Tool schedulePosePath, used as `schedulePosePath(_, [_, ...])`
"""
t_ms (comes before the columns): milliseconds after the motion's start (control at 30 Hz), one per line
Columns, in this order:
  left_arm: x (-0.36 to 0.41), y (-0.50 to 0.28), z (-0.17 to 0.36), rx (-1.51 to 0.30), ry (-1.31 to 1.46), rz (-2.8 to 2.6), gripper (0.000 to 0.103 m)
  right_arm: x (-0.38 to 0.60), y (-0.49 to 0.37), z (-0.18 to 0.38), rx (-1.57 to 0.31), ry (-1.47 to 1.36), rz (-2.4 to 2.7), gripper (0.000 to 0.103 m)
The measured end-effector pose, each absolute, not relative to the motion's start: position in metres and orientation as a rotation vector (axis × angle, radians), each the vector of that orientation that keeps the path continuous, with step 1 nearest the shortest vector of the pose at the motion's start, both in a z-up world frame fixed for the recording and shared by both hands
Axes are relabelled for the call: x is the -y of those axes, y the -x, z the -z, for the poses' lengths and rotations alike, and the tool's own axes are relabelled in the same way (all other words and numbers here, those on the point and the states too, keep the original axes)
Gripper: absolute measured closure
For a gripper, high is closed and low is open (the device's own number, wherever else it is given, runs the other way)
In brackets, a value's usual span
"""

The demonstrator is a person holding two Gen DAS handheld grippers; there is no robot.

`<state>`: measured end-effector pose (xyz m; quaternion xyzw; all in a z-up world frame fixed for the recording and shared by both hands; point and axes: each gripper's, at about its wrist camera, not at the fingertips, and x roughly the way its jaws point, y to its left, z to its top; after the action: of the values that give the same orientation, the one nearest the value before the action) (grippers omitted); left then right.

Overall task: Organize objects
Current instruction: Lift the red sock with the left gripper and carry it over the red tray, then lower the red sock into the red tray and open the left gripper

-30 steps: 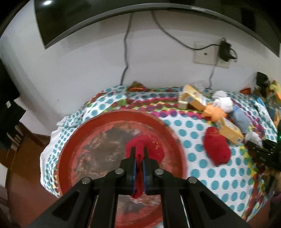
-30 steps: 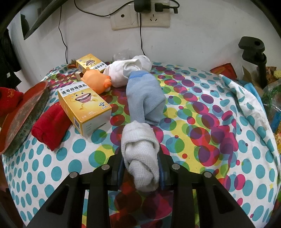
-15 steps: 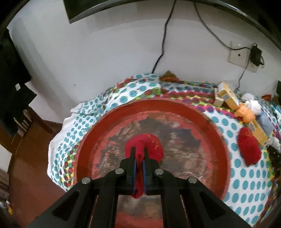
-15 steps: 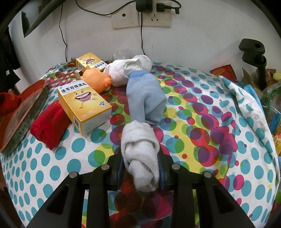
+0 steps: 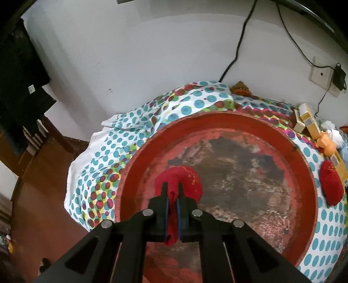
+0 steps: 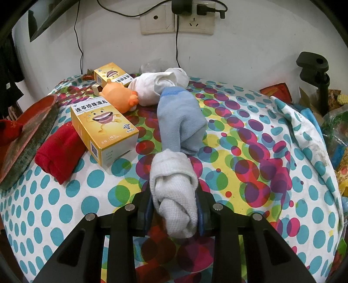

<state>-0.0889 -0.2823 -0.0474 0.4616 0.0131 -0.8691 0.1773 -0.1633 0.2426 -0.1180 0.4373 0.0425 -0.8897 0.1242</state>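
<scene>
My left gripper [image 5: 172, 191] is shut on a red rolled sock [image 5: 187, 180] and holds it over the left part of a worn red round tray [image 5: 217, 122]. My right gripper [image 6: 174, 196] is shut on a white rolled sock [image 6: 171, 180] just above the dotted cloth. A second red sock [image 6: 58, 152] lies by the tray's edge [image 6: 32, 128]; it also shows in the left wrist view [image 5: 330, 185]. A blue sock [image 6: 180, 122] and another white sock [image 6: 156, 87] lie beyond my right gripper.
Two yellow boxes [image 6: 104, 130] [image 6: 113, 75] and an orange toy [image 6: 119, 98] sit between the tray and the socks. The wall with sockets [image 6: 176, 19] and cables is close behind. A black clamp [image 6: 313, 71] and clutter stand at the right. The floor drops off left of the table [image 5: 43, 185].
My left gripper has carried the red sock leftward over the tray, toward its left side. My right gripper holds the white sock still.
</scene>
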Motion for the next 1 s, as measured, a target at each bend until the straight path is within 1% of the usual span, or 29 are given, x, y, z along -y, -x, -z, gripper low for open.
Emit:
schedulePosePath(533, [0.302,0.079,0.062,-0.039,-1.330,2.413,0.097,-0.233,0.166,0.118,-0.139,-1.281,2.599,0.073])
schedulePosePath(600, [0.304,0.078,0.064,-0.044,-1.339,2.407,0.097,-0.232,0.167,0.118,-0.139,-1.282,2.599,0.073])
schedulePosePath(633, [0.305,0.076,0.065,-0.045,-1.334,2.401,0.095,-0.239,0.167,0.117,-0.141,-1.283,2.600,0.073])
schedulePosePath(800, [0.310,0.071,0.066,-0.072,-1.339,2.398,0.095,-0.232,0.164,0.118,-0.144,-1.284,2.602,0.073])
schedulePosePath(900, [0.311,0.071,0.068,-0.076,-1.358,2.378,0.086,-0.231,0.165,0.118,-0.146,-1.286,2.602,0.073])
schedulePosePath(967, [0.311,0.069,0.068,-0.089,-1.356,2.385,0.076,-0.231,0.165,0.117,-0.148,-1.287,2.603,0.073])
schedulePosePath(1000, [0.311,0.068,0.068,-0.097,-1.354,2.392,0.075,-0.230,0.166,0.118,-0.148,-1.287,2.603,0.073])
